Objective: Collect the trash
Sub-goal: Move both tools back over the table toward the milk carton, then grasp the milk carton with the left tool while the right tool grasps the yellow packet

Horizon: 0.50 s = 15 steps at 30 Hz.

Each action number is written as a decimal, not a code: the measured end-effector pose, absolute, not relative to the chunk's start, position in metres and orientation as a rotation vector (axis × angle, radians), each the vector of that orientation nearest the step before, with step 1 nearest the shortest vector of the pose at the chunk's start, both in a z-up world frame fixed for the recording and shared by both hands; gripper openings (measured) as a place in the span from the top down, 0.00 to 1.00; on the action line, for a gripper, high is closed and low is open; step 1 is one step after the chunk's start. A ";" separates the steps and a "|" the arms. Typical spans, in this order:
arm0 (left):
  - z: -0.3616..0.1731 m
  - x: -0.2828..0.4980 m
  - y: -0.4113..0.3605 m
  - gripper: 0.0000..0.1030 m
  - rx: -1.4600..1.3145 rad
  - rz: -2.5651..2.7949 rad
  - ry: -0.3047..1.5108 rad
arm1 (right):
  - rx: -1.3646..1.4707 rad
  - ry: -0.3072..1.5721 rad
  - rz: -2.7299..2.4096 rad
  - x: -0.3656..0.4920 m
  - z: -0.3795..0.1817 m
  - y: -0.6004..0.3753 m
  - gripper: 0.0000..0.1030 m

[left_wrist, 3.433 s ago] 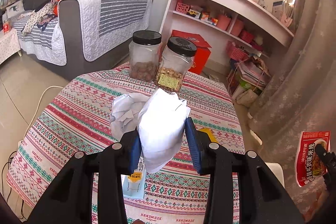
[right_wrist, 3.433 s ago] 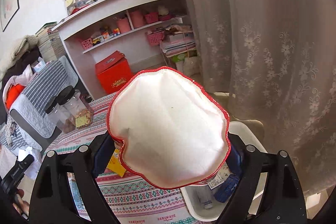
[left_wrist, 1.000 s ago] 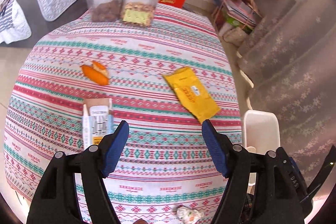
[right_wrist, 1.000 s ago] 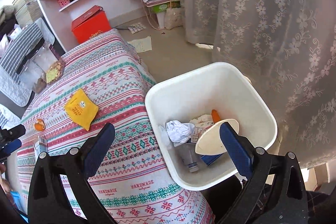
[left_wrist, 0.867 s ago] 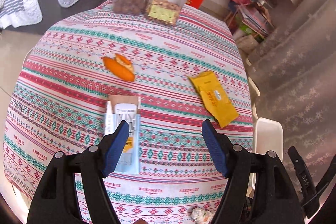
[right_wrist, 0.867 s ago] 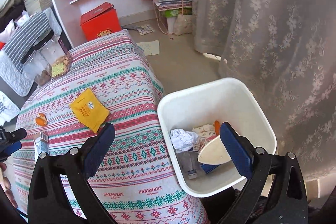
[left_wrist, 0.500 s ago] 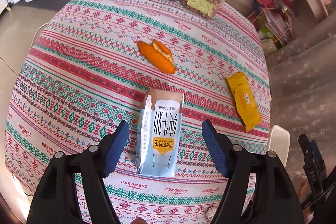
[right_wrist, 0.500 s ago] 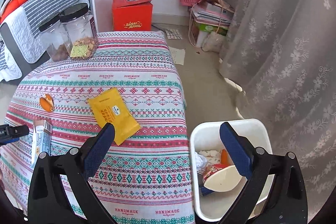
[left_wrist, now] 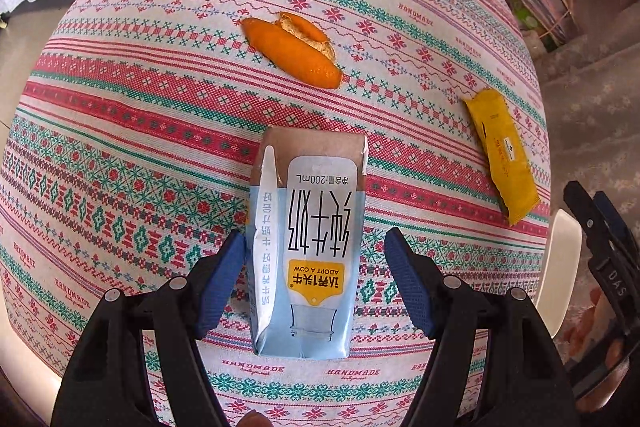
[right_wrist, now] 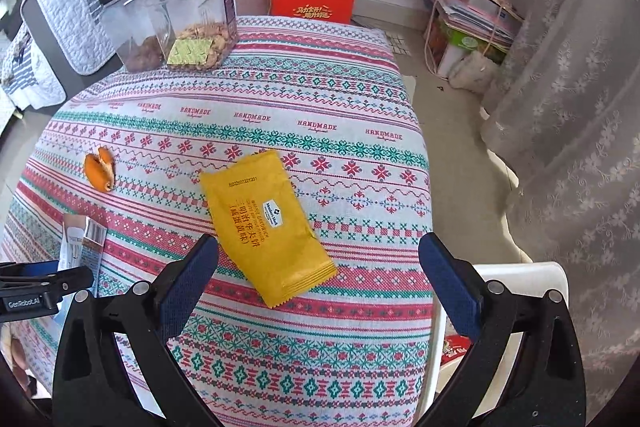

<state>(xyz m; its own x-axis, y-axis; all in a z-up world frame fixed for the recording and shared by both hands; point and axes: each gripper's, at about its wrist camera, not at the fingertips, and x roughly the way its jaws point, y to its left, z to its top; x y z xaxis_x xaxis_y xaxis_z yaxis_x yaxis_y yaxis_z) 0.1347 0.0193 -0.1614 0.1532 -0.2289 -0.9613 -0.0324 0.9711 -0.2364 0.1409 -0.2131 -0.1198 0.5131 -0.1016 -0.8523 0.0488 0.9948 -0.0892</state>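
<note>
A table under a woven cloth banded in red, green and white (left_wrist: 132,95) fills the space beneath both grippers. At its far end, well beyond either gripper, stand two clear plastic jars with black lids (right_wrist: 188,15), one holding nuts and the other darker pieces. A white plastic waste bin (right_wrist: 520,279) sits off the table edge just behind the right gripper's right finger, with a bit of red wrapper visible inside.

The left gripper (left_wrist: 314,283) points steeply down with its blue pads spread. A pale blue and brown milk carton (left_wrist: 308,247) lies flat on the cloth between them; the left pad is at or just beside the carton's side, the right pad stands clear of it, so nothing is pinched. Beyond the carton lies a curled orange peel (left_wrist: 292,51).

The right gripper (right_wrist: 318,283) hangs with its pads spread wide and empty. A flat yellow foil snack packet (right_wrist: 264,227) lies on the cloth just ahead of it, partly between its fingers and nearer the left one, untouched.
</note>
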 end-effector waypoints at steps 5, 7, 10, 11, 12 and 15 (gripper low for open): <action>-0.166 0.132 0.014 0.33 -0.171 -0.155 1.409 | -0.075 1.071 -0.023 0.159 -0.134 -0.208 0.07; -0.166 0.130 0.015 0.44 -0.152 -0.154 1.408 | -0.071 1.076 0.012 0.163 -0.138 -0.205 0.07; -0.165 0.128 0.022 0.45 -0.161 -0.151 1.396 | -0.067 1.094 0.059 0.171 -0.144 -0.198 0.07; -0.162 0.127 0.025 0.45 -0.161 -0.146 1.384 | -0.067 1.101 0.070 0.173 -0.146 -0.196 0.07; -0.159 0.126 0.029 0.45 -0.165 -0.147 1.372 | -0.067 1.108 0.075 0.175 -0.148 -0.194 0.07; -0.143 0.121 0.039 0.45 -0.201 -0.165 1.331 | -0.061 1.126 0.099 0.181 -0.155 -0.188 0.07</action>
